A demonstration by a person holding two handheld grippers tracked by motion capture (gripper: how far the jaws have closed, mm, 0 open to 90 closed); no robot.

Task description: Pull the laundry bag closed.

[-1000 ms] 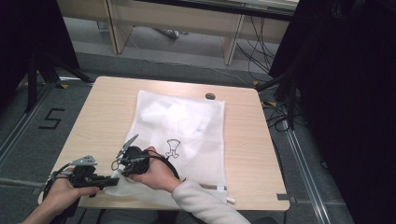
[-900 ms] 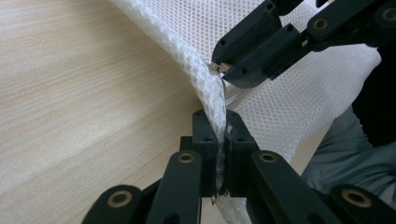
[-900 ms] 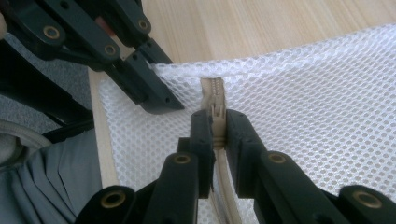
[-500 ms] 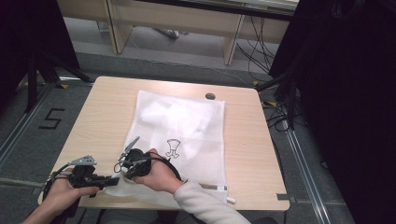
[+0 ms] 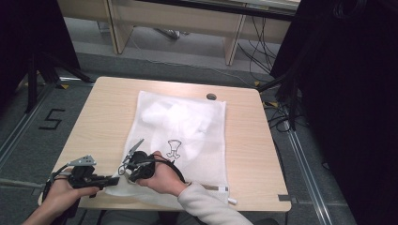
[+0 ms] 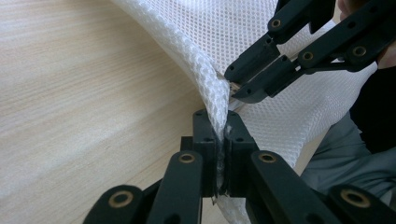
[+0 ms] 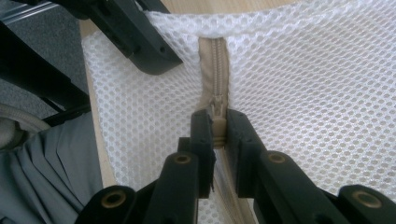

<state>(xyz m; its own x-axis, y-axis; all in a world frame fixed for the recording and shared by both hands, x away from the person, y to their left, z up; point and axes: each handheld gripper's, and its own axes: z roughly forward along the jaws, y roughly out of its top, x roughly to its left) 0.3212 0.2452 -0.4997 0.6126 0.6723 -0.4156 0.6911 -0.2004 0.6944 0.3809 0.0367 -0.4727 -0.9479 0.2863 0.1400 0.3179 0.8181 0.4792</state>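
A white net bag point(image 5: 180, 136) lies flat on the wooden table point(image 5: 244, 154), with its near edge by the person. The left gripper point(image 6: 217, 133) has its jaws squeezed together on the bag's corner edge. The right gripper point(image 7: 218, 133) has its jaws squeezed together on the little zip tab point(image 7: 218, 122).

The zip point(image 7: 215, 65) is a tan strip that runs along the near edge of the bag. In the right gripper view it goes straight up and away from the jaws, toward the bag's corner. The left gripper sits right at that corner, so the two grippers are very close, nearly touching. Which end of the zip is the shut one cannot be told. To slide the tab, the right gripper would likely pull along the strip while the left one keeps the net tight.

A small black drawing point(image 5: 174, 148) is printed on the bag, but no words can be read on it. A white "5" point(image 5: 51, 119) is marked on the floor beside the table.
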